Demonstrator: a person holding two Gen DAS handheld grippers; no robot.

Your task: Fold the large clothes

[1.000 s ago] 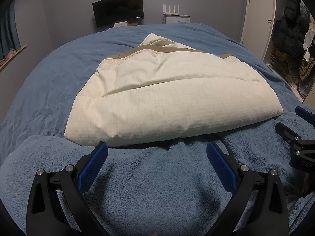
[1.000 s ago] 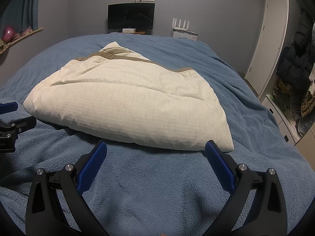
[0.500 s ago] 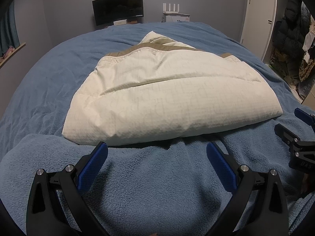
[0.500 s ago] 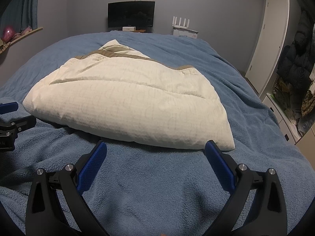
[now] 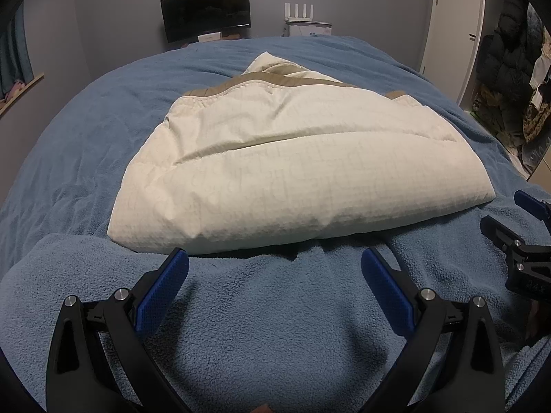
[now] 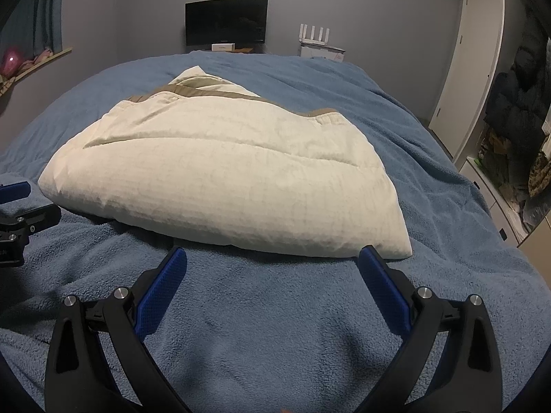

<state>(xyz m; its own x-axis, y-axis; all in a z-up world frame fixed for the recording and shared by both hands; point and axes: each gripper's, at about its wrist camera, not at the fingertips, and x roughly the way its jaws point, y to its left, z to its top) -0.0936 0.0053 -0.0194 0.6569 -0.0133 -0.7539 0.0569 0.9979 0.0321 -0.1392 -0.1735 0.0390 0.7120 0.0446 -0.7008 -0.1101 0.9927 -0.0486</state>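
Observation:
A cream padded garment with a tan lining edge (image 5: 292, 172) lies folded into a thick bundle on the blue fleece bed cover (image 5: 268, 327); it also shows in the right wrist view (image 6: 224, 172). My left gripper (image 5: 275, 261) is open and empty, just short of the bundle's near left edge. My right gripper (image 6: 272, 258) is open and empty, just short of the near right edge. Each gripper shows at the edge of the other's view: the right one (image 5: 520, 241), the left one (image 6: 17, 213).
A dark monitor (image 6: 226, 22) and a white router (image 6: 318, 39) stand beyond the bed's far end. A white door (image 6: 471, 69) and hanging dark coats (image 6: 516, 96) are on the right. A window ledge with curtain (image 6: 34, 58) is on the left.
Both grippers have crept slightly closer to the bundle's near edge. Jaws stay open; the garment has not moved.

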